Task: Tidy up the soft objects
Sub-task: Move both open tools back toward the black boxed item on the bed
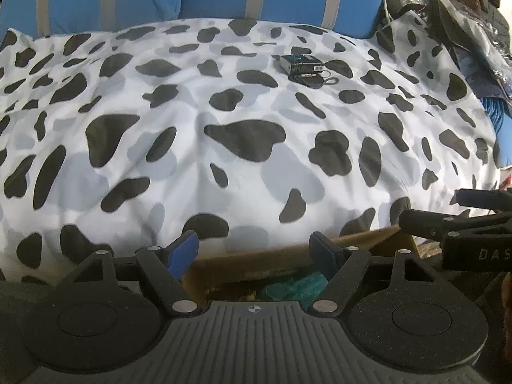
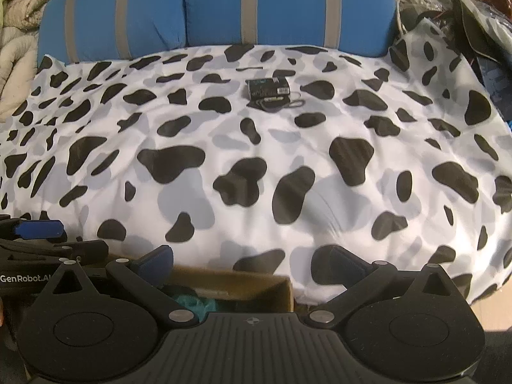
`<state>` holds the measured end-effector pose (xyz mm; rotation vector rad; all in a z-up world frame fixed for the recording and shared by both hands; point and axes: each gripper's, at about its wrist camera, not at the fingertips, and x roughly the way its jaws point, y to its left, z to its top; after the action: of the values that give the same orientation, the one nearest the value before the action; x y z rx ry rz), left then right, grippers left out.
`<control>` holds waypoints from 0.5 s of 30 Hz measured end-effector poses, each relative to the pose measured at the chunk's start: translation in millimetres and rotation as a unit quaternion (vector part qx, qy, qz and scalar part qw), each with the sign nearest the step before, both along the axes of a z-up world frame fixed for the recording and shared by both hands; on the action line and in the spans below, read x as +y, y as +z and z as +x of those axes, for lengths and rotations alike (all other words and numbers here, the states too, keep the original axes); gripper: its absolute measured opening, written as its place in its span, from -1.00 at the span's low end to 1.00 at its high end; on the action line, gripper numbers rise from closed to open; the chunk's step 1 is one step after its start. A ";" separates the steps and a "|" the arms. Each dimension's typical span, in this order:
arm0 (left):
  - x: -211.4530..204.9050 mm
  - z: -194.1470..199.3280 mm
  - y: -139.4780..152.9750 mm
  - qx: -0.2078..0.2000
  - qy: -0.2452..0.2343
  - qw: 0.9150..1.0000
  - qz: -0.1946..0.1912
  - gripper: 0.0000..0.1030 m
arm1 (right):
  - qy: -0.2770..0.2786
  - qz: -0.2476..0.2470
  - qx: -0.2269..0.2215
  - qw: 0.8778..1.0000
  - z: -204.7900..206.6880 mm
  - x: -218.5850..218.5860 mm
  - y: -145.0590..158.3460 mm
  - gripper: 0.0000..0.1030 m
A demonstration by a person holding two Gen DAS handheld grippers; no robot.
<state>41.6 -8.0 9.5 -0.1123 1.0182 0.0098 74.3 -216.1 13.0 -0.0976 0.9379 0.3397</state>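
Note:
A cardboard box [image 1: 288, 252] stands against the near edge of a bed with a cow-print cover [image 1: 243, 121]. A teal fuzzy soft thing [image 1: 294, 288] lies inside the box; it also shows in the right wrist view [image 2: 195, 300]. My left gripper [image 1: 256, 249] is open and empty just above the box. My right gripper [image 2: 246, 262] is open and empty, over the box's right end [image 2: 281, 291]. The right gripper shows at the right edge of the left wrist view [image 1: 464, 220], and the left one at the left edge of the right wrist view [image 2: 38, 233].
A small black box and a dark pouch [image 1: 304, 67] lie on the cover near the far side, also in the right wrist view [image 2: 272, 92]. Blue pillows with grey stripes [image 2: 224, 9] line the back. Bags and clutter [image 1: 454, 16] pile at the right.

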 end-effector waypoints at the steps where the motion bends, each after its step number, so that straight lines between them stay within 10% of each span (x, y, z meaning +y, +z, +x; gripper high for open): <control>1: 0.3 2.0 0.0 -0.002 -0.001 1.000 0.001 0.47 | 0.001 0.002 -0.002 1.000 2.4 -0.2 0.4 1.00; 15: 12.4 32.4 -3.9 -0.015 0.004 1.000 0.003 0.47 | -0.006 0.000 -0.017 1.000 41.7 -7.8 -1.1 1.00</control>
<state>74.0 4.4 5.6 -0.1107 0.9868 0.0181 116.0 -223.8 11.9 -0.0975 0.9040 0.3270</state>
